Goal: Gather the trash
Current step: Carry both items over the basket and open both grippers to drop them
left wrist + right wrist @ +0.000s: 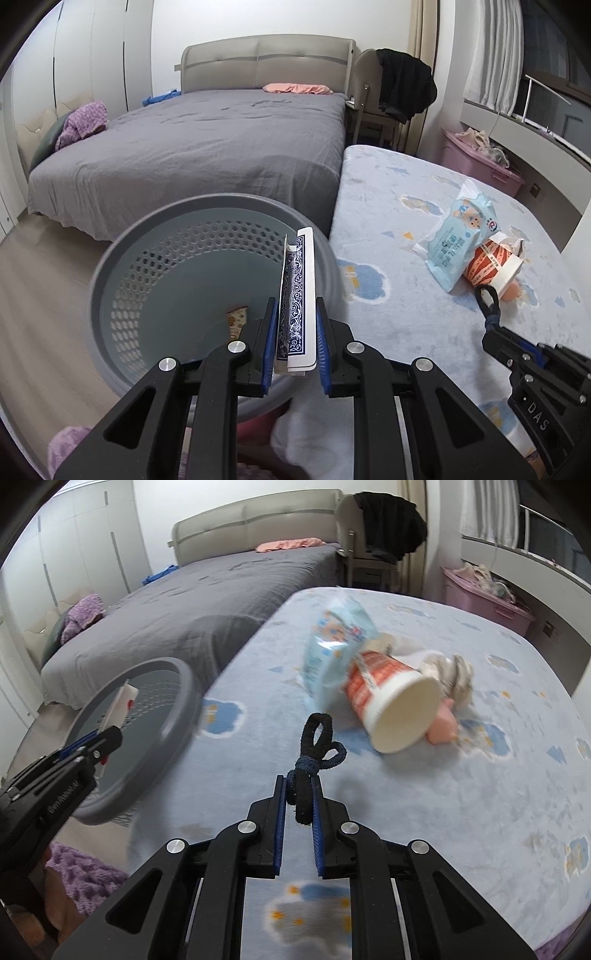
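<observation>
My left gripper (296,308) is shut on a small stack of playing cards (297,295) with blue patterned backs, held upright over the grey perforated basket (122,273). A small snack scrap (236,319) lies on the basket's bottom. My right gripper (299,784) is shut on black hair ties (314,749), lifted just above the light blue cloud-print bed cover (461,812). Beyond them lie a tipped orange-and-white paper cup (391,701), a light blue wipes packet (332,646), a pink object (443,727) and a crumpled white wad (450,672). The left gripper (110,734) and the basket (177,716) also show in the right wrist view.
A large bed with a grey sheet (207,147) stands behind the basket. A pink storage bin (480,162) sits by the window ledge, a chair with dark clothes (399,88) at the back. Purple fabric (85,871) lies low at the left, over wooden floor (44,295).
</observation>
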The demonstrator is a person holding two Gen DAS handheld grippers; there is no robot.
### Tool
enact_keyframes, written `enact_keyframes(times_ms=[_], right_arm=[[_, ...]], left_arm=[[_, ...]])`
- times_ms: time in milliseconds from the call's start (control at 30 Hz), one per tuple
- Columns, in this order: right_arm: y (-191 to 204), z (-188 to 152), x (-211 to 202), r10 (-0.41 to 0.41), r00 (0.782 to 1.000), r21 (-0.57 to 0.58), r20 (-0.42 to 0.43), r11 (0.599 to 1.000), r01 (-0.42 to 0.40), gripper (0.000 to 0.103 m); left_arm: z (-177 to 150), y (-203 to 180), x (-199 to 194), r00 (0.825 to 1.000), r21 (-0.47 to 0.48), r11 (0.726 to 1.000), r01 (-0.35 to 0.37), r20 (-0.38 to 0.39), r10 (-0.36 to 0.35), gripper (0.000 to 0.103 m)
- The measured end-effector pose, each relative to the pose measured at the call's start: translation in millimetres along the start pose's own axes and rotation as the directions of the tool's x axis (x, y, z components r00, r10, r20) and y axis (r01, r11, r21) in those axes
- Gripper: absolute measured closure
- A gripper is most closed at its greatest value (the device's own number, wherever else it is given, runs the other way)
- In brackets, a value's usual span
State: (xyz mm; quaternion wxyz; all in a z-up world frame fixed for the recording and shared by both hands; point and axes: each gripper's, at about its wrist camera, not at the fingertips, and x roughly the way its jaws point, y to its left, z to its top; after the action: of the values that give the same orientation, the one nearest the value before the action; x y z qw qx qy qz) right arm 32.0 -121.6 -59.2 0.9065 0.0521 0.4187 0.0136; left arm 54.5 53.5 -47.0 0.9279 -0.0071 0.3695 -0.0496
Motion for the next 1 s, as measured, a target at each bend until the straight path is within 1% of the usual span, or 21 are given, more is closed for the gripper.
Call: enact_keyframes(times_ms=[167,433,700,1000], right_arm=[[25.7,12.8,5.2,0.051,0.999,-0.046,0.009,0.998,-0.051,0.090],[71.5,33.5,23.0,0.133,0.991,-0.116,0.016,0.985,-0.130,0.090],[105.9,51.6,39.3,0.184,0.983,-0.166,0.011,0.970,-0.180,0.090],[130.4,68.8,64.5,0.227,0.974,-0.197,-0.019,0.954,-0.226,0.090]], left_arm=[[3.9,23.4,-5.1,0.999,-0.007,0.999,-0.048,0.003,0.048,0.084],[9.5,63.0,3.4,0.993,-0.013,0.993,-0.114,-0.018,0.114,0.084],[13.0,87.6,14.5,0.991,-0.041,0.992,-0.123,-0.052,0.121,0.084],[24.5,106.9,32.9,0.987,-0.030,0.989,-0.145,-0.080,0.142,0.084]])
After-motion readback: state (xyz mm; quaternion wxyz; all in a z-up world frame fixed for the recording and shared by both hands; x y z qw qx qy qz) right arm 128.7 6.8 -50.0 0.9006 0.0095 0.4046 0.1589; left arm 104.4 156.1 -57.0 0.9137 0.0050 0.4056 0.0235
